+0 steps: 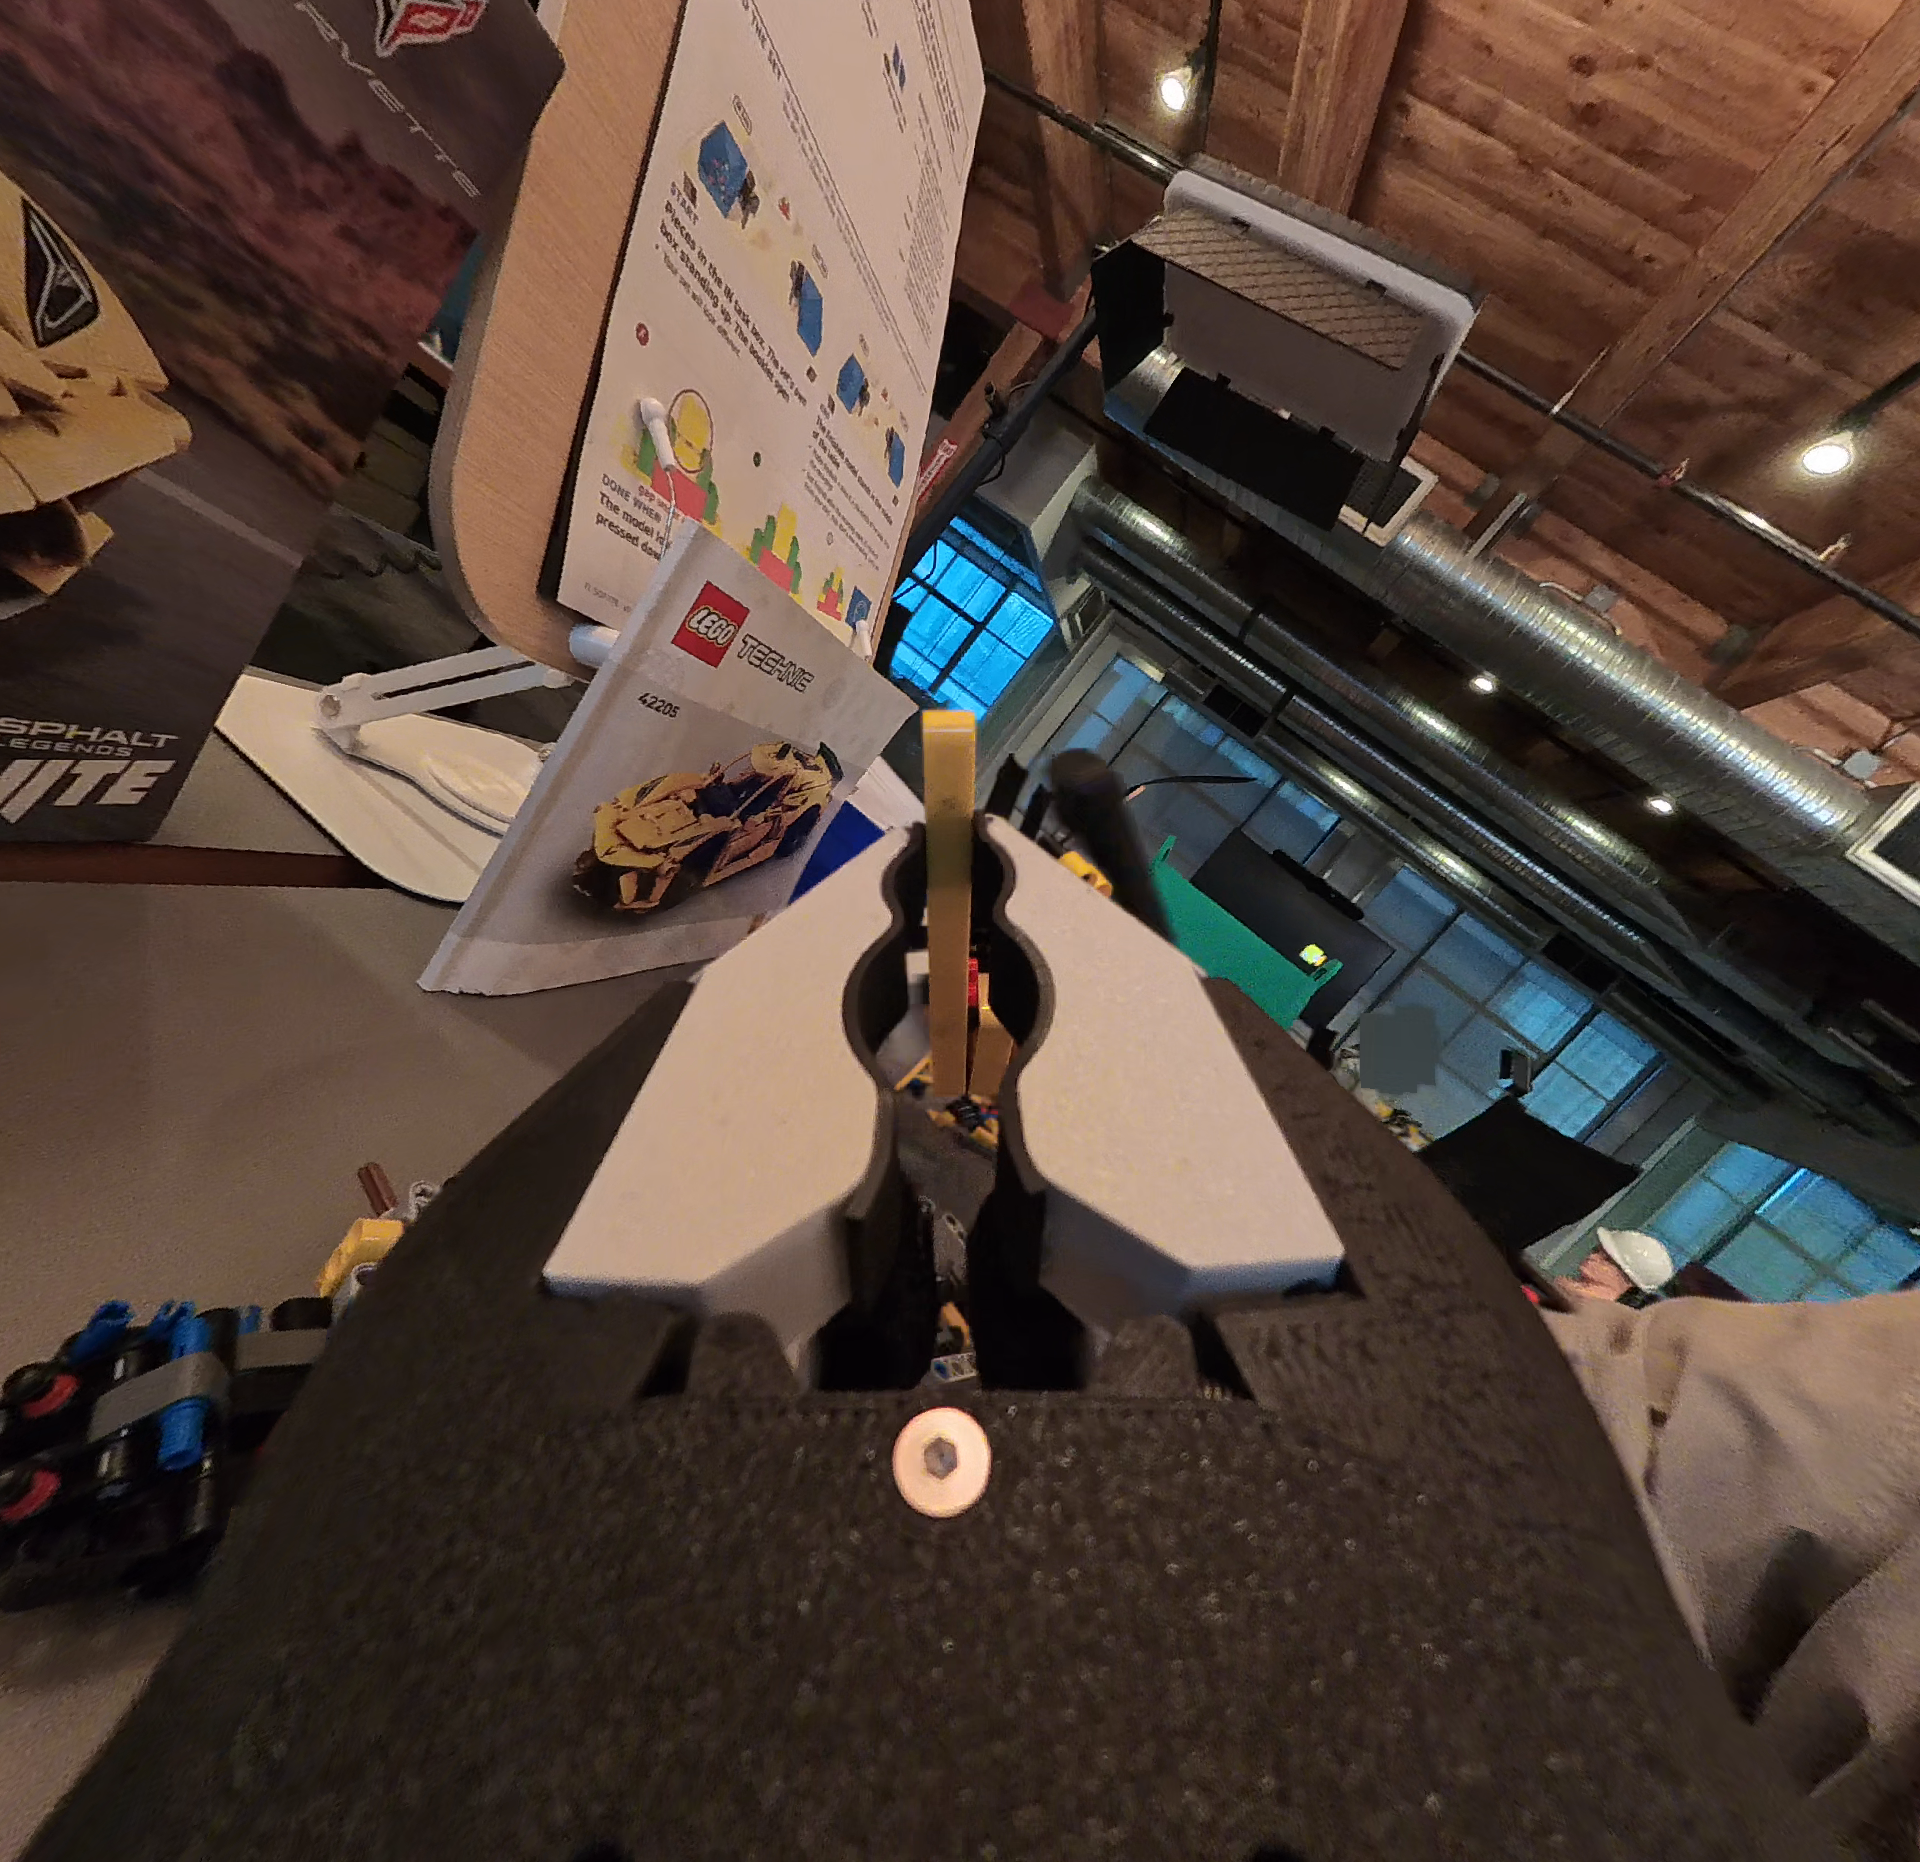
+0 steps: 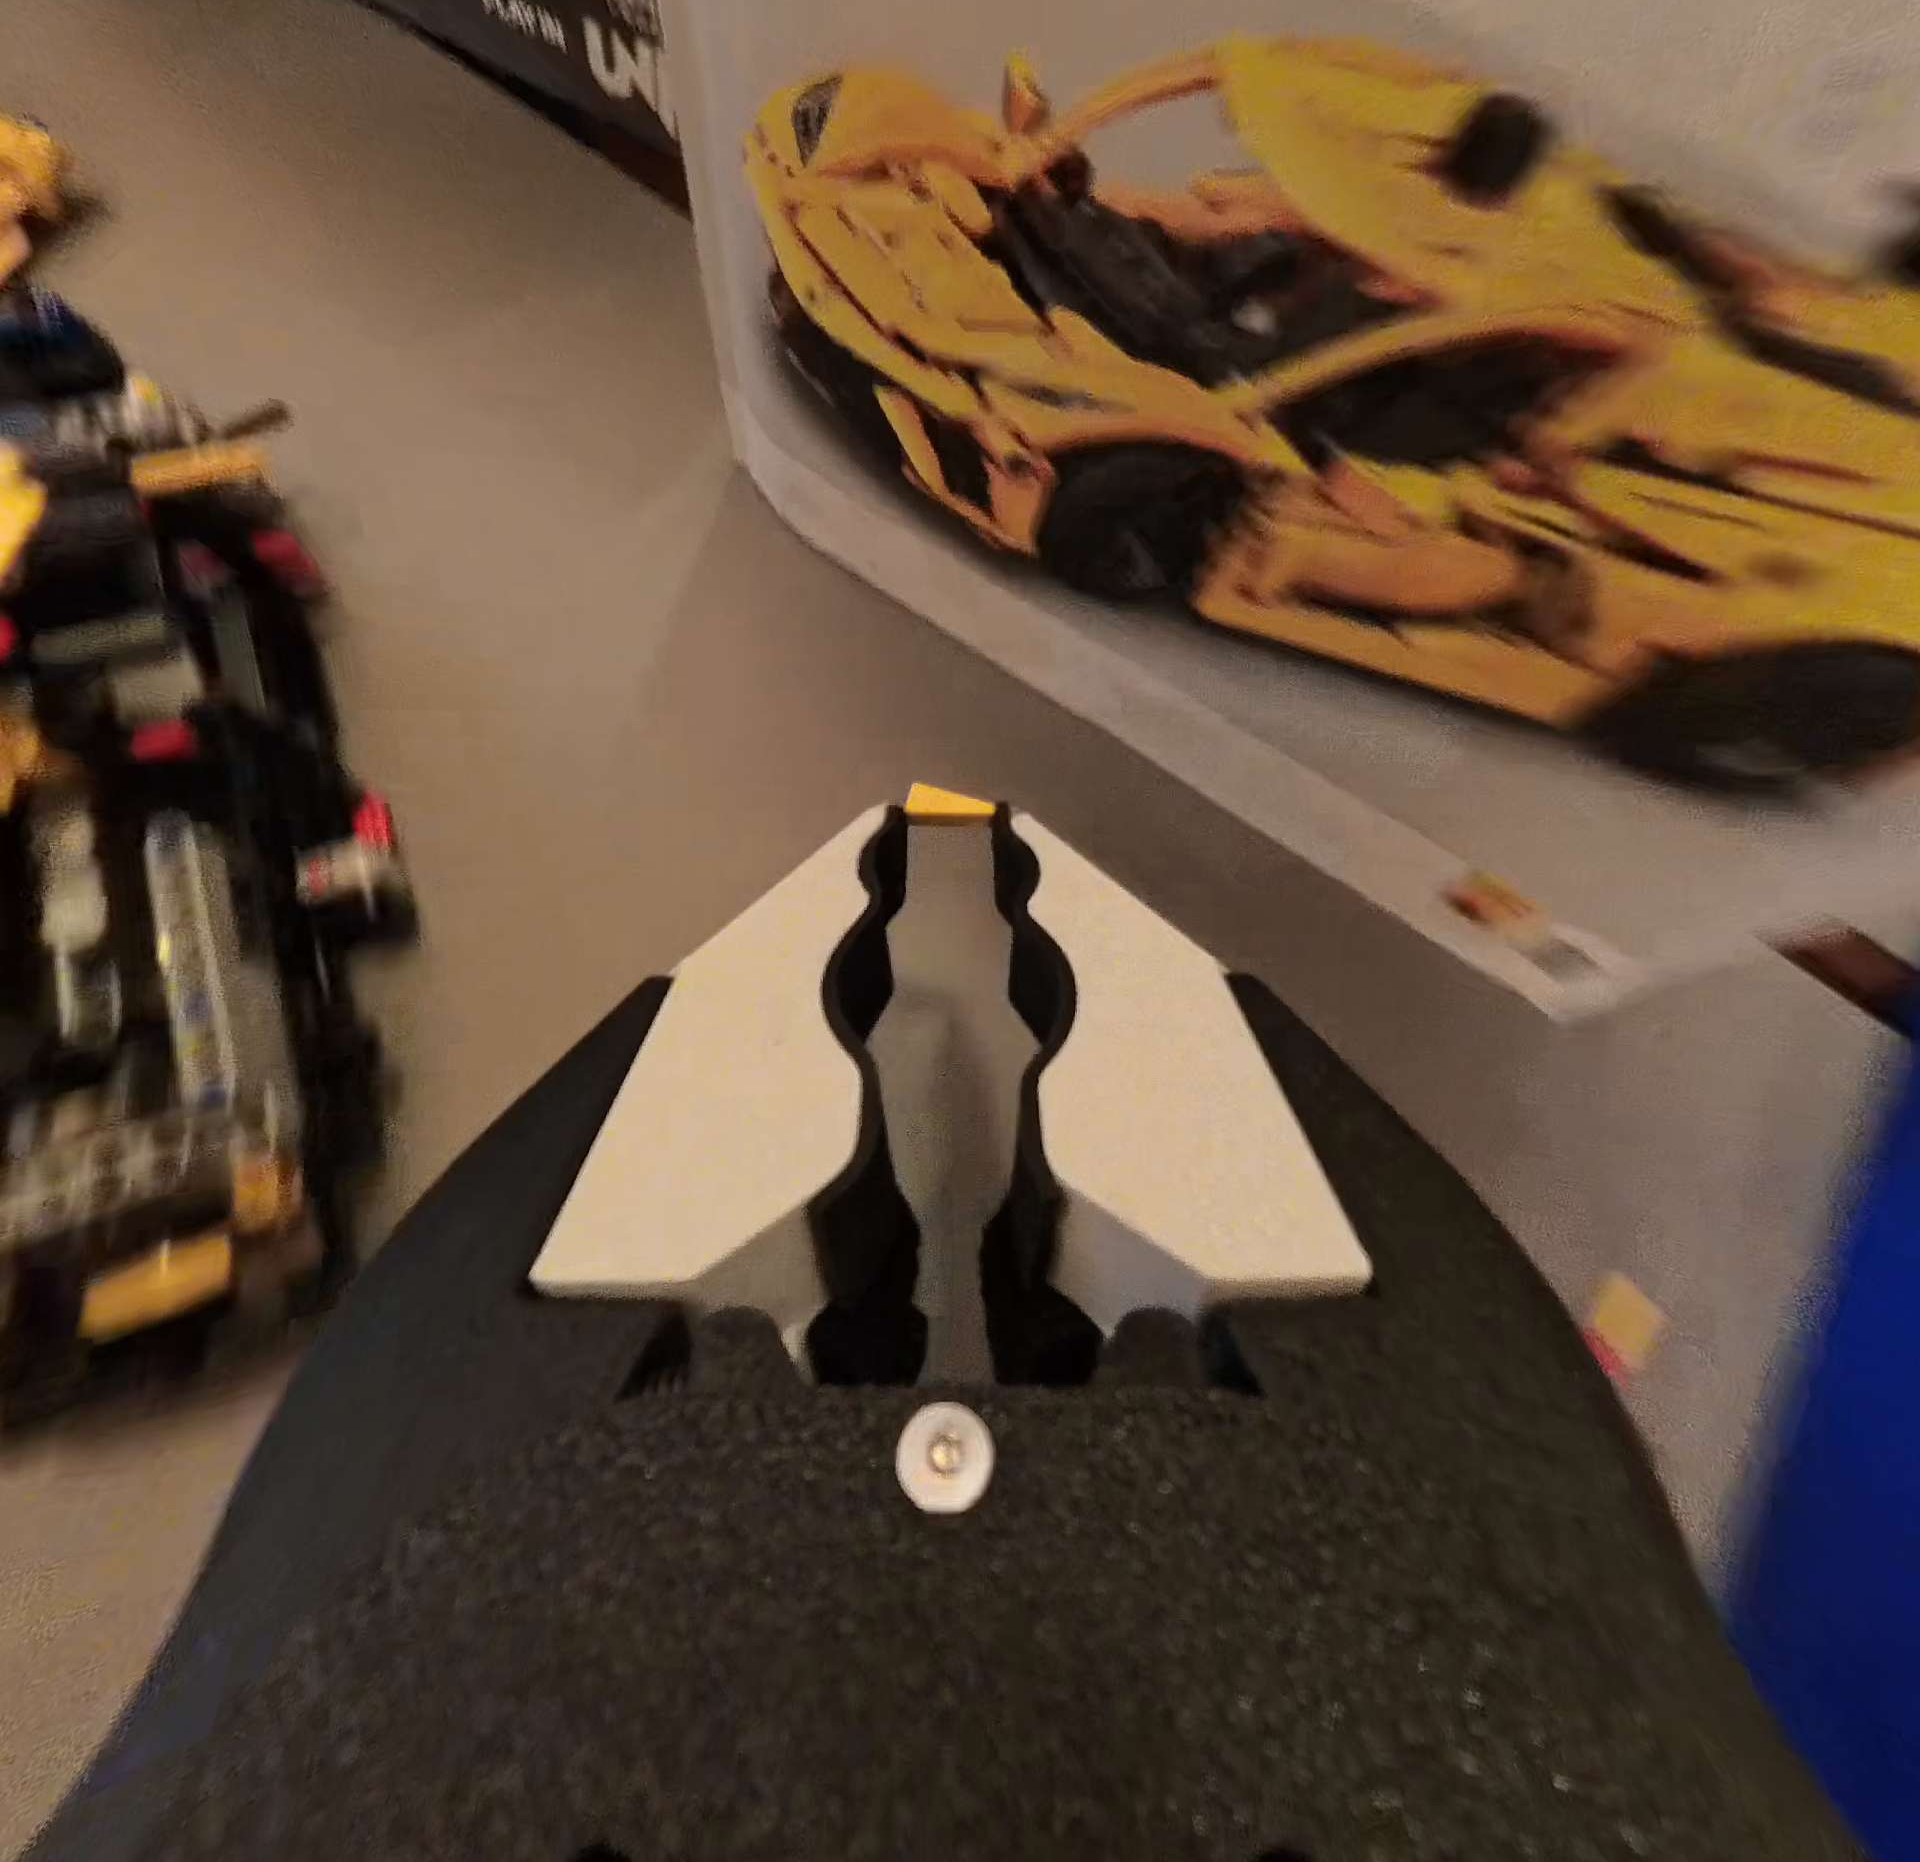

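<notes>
Left wrist view: left tongs (image 1: 948,846) clamp yellow beam (image 1: 949,877) | right tongs (image 2: 948,815) pinch yellow piece (image 2: 945,804)

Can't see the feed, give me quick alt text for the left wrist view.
The left gripper is shut on a flat yellow piece that sticks up past its fingertips. Behind it on the grey table an instruction booklet leans, with a partly built black model at lower left.

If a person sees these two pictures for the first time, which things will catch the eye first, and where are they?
In the left wrist view, the left tongs pinch a long yellow strip that sticks up in front of a booklet showing a yellow car. In the right wrist view, the right tongs grip a small yellow piece at their tips, with a dark half-built model to the left.
</notes>
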